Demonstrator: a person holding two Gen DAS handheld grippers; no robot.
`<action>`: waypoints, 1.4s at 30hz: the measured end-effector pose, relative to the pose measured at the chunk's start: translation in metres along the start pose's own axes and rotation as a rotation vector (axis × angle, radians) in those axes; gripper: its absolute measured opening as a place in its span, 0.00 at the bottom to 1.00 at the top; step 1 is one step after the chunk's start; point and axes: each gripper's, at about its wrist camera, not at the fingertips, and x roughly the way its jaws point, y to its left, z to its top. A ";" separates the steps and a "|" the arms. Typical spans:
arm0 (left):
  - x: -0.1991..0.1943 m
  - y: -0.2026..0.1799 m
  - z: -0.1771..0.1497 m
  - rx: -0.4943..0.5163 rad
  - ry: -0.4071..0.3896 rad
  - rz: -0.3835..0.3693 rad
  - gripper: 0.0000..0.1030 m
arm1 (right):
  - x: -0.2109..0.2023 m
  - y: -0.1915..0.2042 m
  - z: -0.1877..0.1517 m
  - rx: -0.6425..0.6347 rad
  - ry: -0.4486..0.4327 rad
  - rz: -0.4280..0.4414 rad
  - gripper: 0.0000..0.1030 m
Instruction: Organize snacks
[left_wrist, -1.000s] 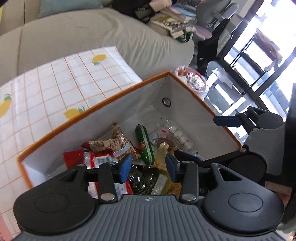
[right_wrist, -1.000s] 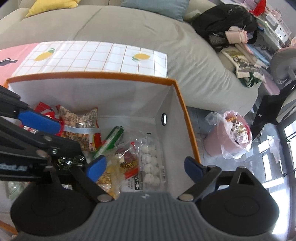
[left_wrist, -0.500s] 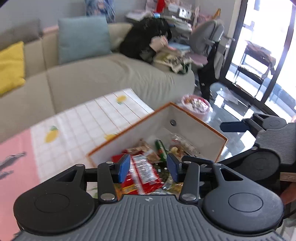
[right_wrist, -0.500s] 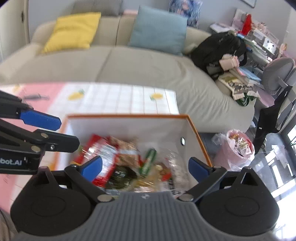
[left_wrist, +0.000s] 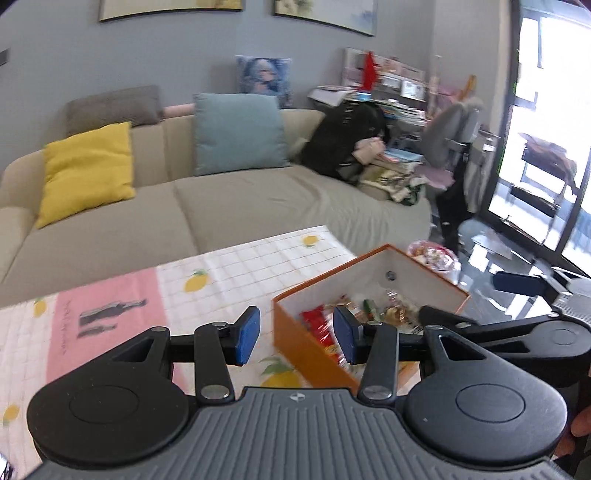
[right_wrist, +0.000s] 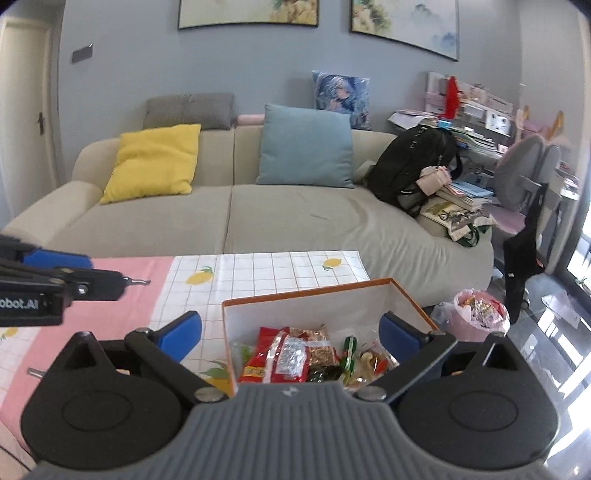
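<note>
The orange box (right_wrist: 399, 291) sits on the near right corner of the table, open at the top, white inside, with the snacks (right_wrist: 295, 356) heaped on its floor: a red packet (right_wrist: 275, 356) lying on a brownish one, a green-wrapped stick (right_wrist: 349, 350) beside them, and some clear wrappers further right whose contents I can't make out. The near part of the pile is cut off by the body of the right gripper (right_wrist: 290, 330), whose blue-padded fingers are spread wide, one either side of the box, with nothing between them. The left gripper (left_wrist: 295, 332) hangs over the box's left corner, its pads parted too and empty; through its camera the snacks are a small blurred jumble. Under the box lies the tablecloth (right_wrist: 258, 273), white checks with lemons running into a pink panel on the left. Beyond stands a beige sofa (right_wrist: 295, 221) with a yellow cushion (right_wrist: 151, 162), a blue one, and a black backpack (right_wrist: 413, 162), and down on the floor to the right a pink bin (right_wrist: 476, 314) stuffed with wrappers
</note>
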 end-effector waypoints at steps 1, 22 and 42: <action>-0.004 0.002 -0.005 -0.005 -0.003 0.019 0.53 | -0.005 0.004 -0.004 0.000 -0.005 -0.012 0.97; -0.018 0.010 -0.074 -0.010 0.045 0.243 0.74 | -0.025 0.043 -0.057 -0.027 0.091 -0.083 0.97; 0.003 0.018 -0.090 -0.042 0.152 0.237 0.74 | -0.003 0.037 -0.068 0.057 0.193 -0.062 0.97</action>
